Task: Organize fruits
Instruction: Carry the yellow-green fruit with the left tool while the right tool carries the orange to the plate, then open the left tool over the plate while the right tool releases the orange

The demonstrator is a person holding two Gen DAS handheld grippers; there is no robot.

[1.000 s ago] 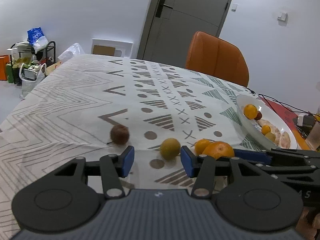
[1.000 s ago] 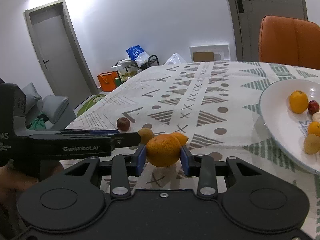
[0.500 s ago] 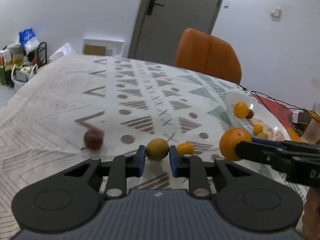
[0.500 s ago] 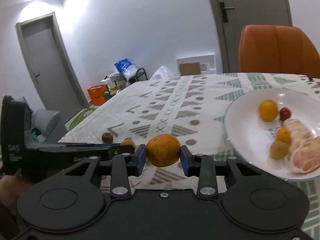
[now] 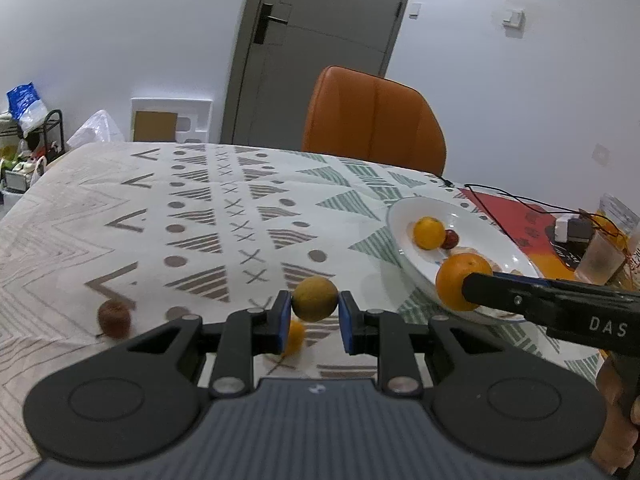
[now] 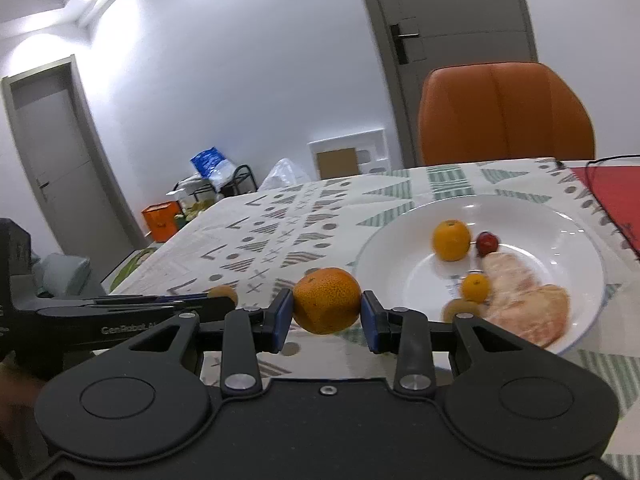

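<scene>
On the patterned tablecloth (image 5: 192,200) a small brown wrinkled fruit (image 5: 114,319) lies alone to the left, and a small orange (image 5: 295,337) sits on the cloth just below the left gripper (image 5: 313,318), partly hidden behind its left blue pad. An orange chair (image 5: 374,120) stands at the far edge of the table, in front of a grey door (image 5: 320,40). Black cables run over a red mat (image 5: 516,216) beyond the plate, near a plastic cup (image 5: 600,258).

The white plate (image 6: 568,240) holds an orange (image 6: 451,240), a small red fruit (image 6: 487,242), a tiny orange (image 6: 475,287), a brownish-green fruit (image 6: 460,309) and peeled pomelo segments (image 6: 524,300).

"DAS" reads on the right tool's body in the left view; "GenRobot" shows on the left tool's arm in the right view, its ending blurred.

The left gripper clenches a yellowish-green round fruit (image 5: 314,299) between its blue pads, lifted above the cloth. The right gripper (image 6: 326,316) clamps a mandarin orange (image 6: 327,300), held just before the plate's near-left rim. Both fruits are nearly round, so no long axis can be told.
</scene>
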